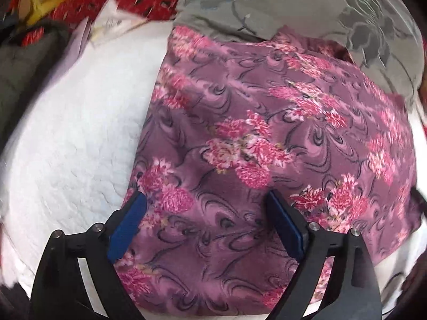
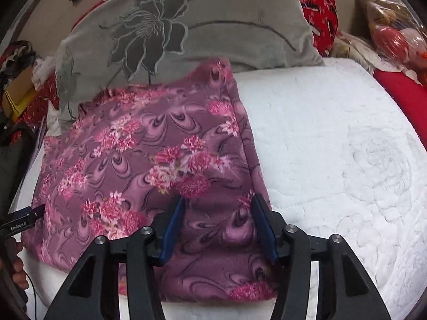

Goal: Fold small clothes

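Nearest in the left wrist view, the left gripper (image 1: 205,200) is hanging over the near part of one purple floral garment (image 1: 267,138), its two blue-padded fingers (image 1: 128,224) standing wide apart and released, nothing pinched between them. In the right wrist view the right gripper (image 2: 217,205) is hovering over the near right corner of the same purple floral garment (image 2: 138,160); its two fingers (image 2: 263,226) are also spread, with a raised fold of the cloth lying between them, and whether the pads are touching that fold cannot be told. No earlier picture is given, so only this stance is told.

The garment, the only one being handled, is lying folded into a rough rectangle on the white quilted bed cover (image 2: 333,160), its right edge running along bare white quilting and its near edge close to the near edge of the bed.

At the left border of the right wrist view, the tip of the other gripper and part of a hand (image 2: 18,266) are showing beside the garment's left edge.

Beyond the garment, one grey cushion with a dark flower print (image 2: 186,26) is leaning against its far edge. Farther back, red patterned fabric (image 2: 317,5) is lying behind the cushion, and one clear plastic bag (image 2: 395,26) is sitting at the far right corner. At the far left, a cardboard box (image 2: 18,90) and loose clutter are crowding the bed's edge.
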